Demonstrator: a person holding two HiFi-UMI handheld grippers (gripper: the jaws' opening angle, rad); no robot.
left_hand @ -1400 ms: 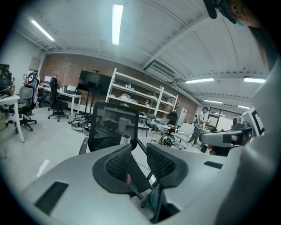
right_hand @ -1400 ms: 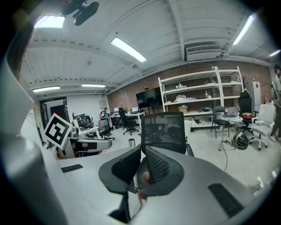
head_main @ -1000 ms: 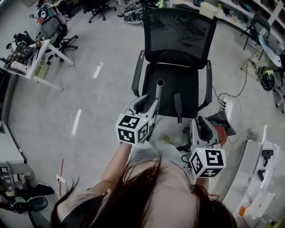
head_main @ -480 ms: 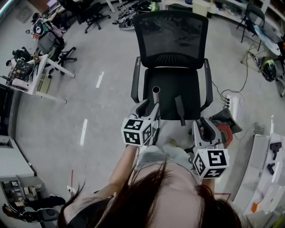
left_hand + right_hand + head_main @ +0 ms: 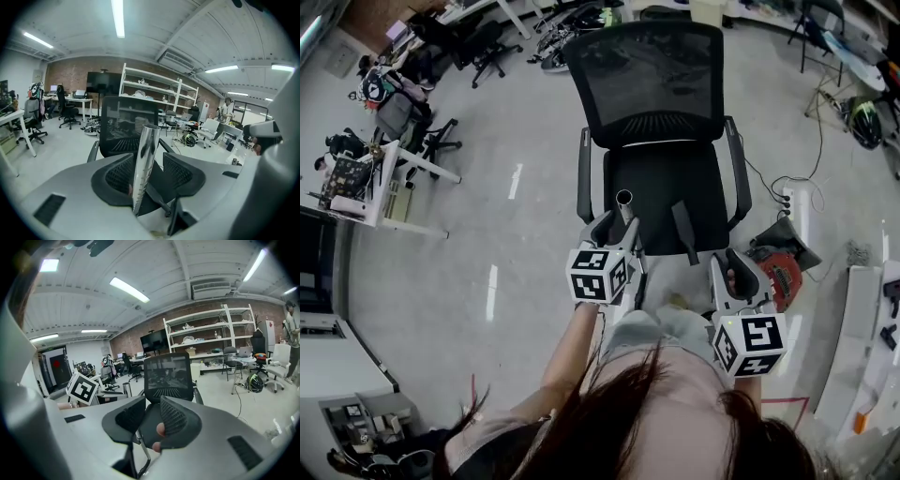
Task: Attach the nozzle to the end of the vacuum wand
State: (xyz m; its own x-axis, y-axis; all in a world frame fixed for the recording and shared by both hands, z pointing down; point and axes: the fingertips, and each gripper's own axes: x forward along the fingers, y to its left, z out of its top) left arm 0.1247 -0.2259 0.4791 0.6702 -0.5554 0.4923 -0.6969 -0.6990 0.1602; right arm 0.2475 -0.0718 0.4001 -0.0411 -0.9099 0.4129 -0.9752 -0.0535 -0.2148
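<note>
A shiny metal vacuum wand (image 5: 624, 211) stands upright in front of a black office chair (image 5: 661, 187), its open end up. My left gripper (image 5: 617, 227) has the wand (image 5: 144, 159) between its jaws. The jaws are opening: the tube lies close to the left pad, with a gap to the right pad. A dark, narrow nozzle (image 5: 682, 230) lies on the chair seat, to the right of the wand. My right gripper (image 5: 733, 261) hovers near the seat's front right corner, jaws apart (image 5: 152, 411), nothing gripped.
A red vacuum body (image 5: 780, 272) sits on the floor right of the chair, with a power strip and cables (image 5: 787, 202) behind it. A white desk (image 5: 375, 155) stands far left, white shelving (image 5: 862, 309) far right. Bare floor lies left of the chair.
My left gripper and the wand have sunk and drawn nearer to the chair seat. The right gripper has shifted only slightly.
</note>
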